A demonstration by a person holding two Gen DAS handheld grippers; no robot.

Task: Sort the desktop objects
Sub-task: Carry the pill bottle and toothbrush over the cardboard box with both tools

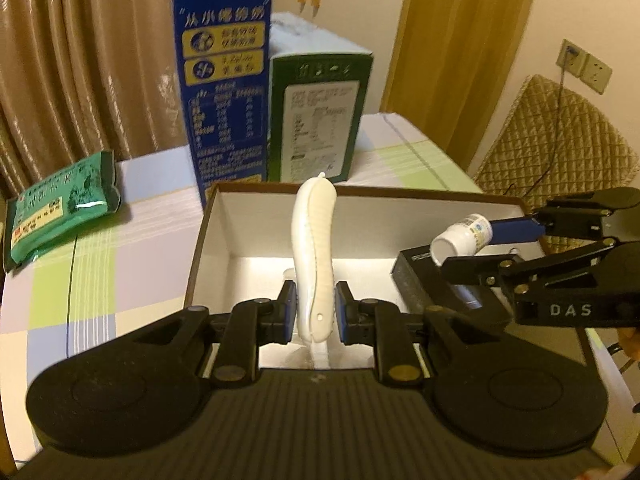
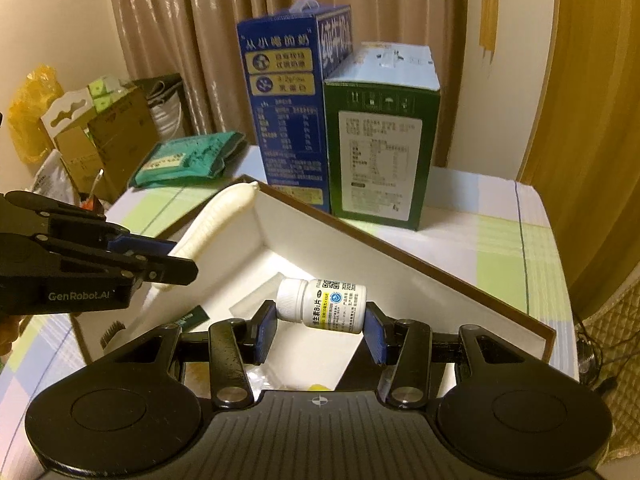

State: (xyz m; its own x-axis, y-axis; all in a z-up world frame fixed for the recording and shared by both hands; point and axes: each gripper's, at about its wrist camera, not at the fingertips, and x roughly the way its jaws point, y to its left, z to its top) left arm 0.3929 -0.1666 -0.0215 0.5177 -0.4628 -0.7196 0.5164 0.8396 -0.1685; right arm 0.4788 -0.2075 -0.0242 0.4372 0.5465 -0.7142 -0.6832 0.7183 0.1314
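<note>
Left gripper [image 1: 316,312] is clamped on a curved white comb-like piece [image 1: 314,248], held upright over the open white-lined box [image 1: 256,216]. Right gripper [image 2: 320,322] pinches a white pill bottle [image 2: 322,305] end to end, cap against one pad, base against the other, lying sideways above the box interior.

Box rim is brown. Its far edge sits near the blue carton [image 1: 224,92] and green carton [image 1: 318,120], which stand touching each other; only a narrow strip of checked tablecloth [image 1: 100,256] separates them from the rim.

A black flat object [image 1: 420,280] lies at the box's right side, under the right gripper. Centre of the box floor is bare.

Green packet [image 1: 60,212] lies well to the left, near the table edge.
</note>
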